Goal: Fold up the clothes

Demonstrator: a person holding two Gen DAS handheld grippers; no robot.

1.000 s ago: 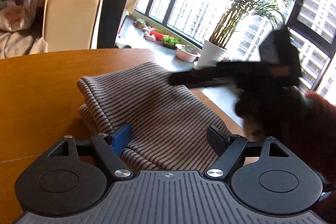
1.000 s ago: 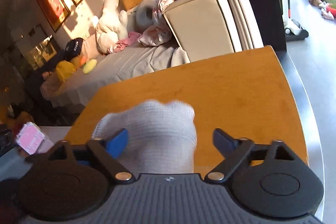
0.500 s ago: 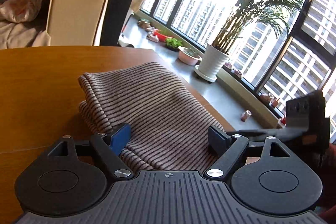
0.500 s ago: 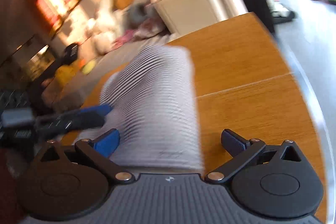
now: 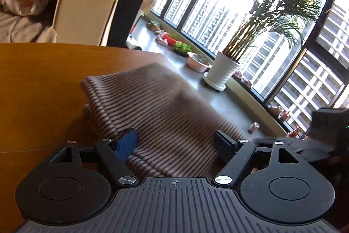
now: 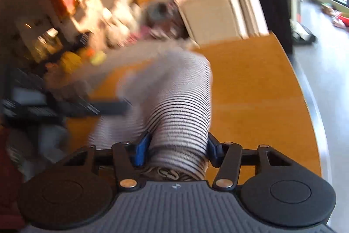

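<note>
A folded brown-and-cream striped garment point(image 5: 157, 102) lies on the wooden table point(image 5: 39, 80), near its window-side edge. My left gripper point(image 5: 175, 142) is open, its fingers either side of the garment's near end. The right gripper's black body point(image 5: 327, 137) shows at the right edge of this view. In the right wrist view the image is blurred. There my right gripper point(image 6: 177, 151) is shut on a bunched end of the striped garment point(image 6: 181, 102), with a pad pressed on each side. The left gripper point(image 6: 65, 106) shows dark and smeared beside the cloth.
A beige sofa arm point(image 5: 85, 12) draped with pink cloth stands beyond the table. A white potted palm point(image 5: 222, 71) and a pink planter bowl point(image 5: 197, 62) sit on the floor by the tall windows. The table's rounded edge point(image 6: 309, 102) runs close on the right.
My right gripper has dropped low beside the left one and its fingers have closed in on the garment's end. The cloth has bunched. The left gripper has kept its opening.
</note>
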